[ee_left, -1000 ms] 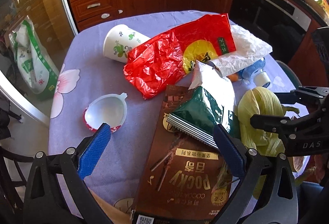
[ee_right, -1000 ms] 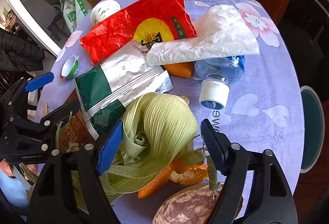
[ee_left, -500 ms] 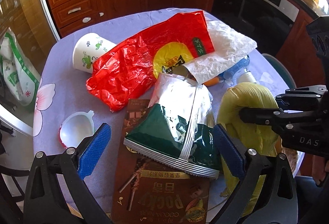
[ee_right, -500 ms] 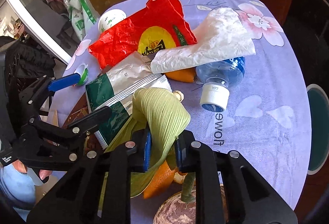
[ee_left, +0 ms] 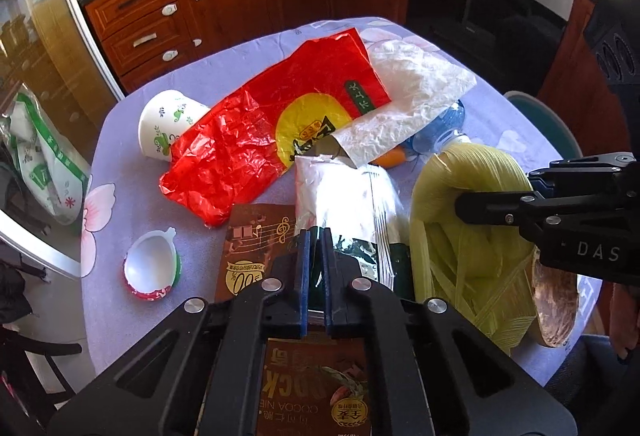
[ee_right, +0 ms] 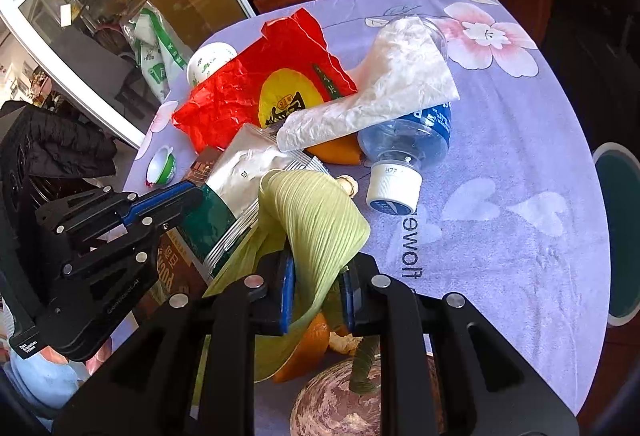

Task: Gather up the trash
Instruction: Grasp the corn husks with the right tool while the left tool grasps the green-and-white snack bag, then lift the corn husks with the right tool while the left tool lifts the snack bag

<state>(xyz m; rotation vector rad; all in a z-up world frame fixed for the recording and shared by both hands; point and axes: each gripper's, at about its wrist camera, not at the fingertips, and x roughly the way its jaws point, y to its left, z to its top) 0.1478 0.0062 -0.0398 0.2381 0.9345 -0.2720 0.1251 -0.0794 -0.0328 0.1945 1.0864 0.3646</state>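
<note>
— Where's the left hand-held gripper [ee_left: 314, 242]?
— Just clamped on the green-and-silver foil snack packet [ee_left: 344, 201], above the brown Pocky box [ee_left: 256, 244]; lilac floral tabletop [ee_left: 120, 300] beneath.
— The right hand-held gripper [ee_right: 316, 286]?
— Pinching pale green corn husks [ee_right: 312, 211].

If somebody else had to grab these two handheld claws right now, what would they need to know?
Left gripper: fingers just closed, pinching the green-and-silver snack bag.
Right gripper: fingers just closed on the corn husk.
Both items are gripped but still over the table; nothing looks binned yet.
Still lying there: red wrapper, white plastic bag, water bottle, paper cup, small yogurt cup, Pocky box, orange peel.
No trash bin is clearly in view.
</note>
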